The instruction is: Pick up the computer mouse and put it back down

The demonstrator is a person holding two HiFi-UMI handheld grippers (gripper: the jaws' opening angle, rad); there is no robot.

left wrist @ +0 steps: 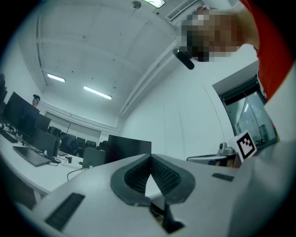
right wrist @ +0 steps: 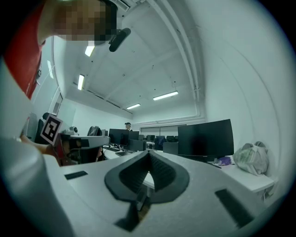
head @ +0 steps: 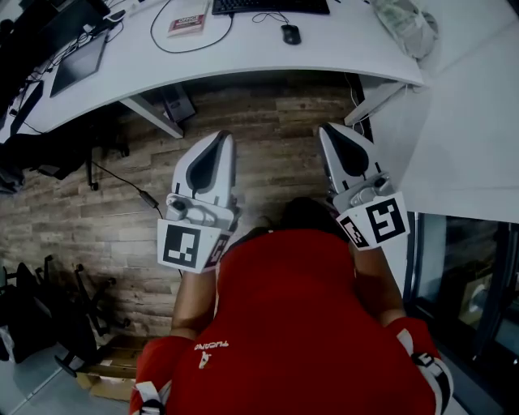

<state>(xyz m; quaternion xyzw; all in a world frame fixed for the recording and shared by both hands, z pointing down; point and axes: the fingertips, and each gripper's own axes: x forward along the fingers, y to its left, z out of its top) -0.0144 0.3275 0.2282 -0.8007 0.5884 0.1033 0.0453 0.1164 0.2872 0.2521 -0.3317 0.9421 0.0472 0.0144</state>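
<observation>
Left hand-held gripper [head: 223, 138], right hand-held gripper [head: 327, 130]: closed, empty, pointing forward.

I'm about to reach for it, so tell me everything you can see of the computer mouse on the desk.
The computer mouse is small, dark and rounded, plastic by the look of it. It lies flat on the white desk, just in front of the black keyboard. A thin dark cable curls away from its far end towards the keyboard. Nothing but the desk and its own cable touches it. Buttons and wheel are too small to make out.
</observation>
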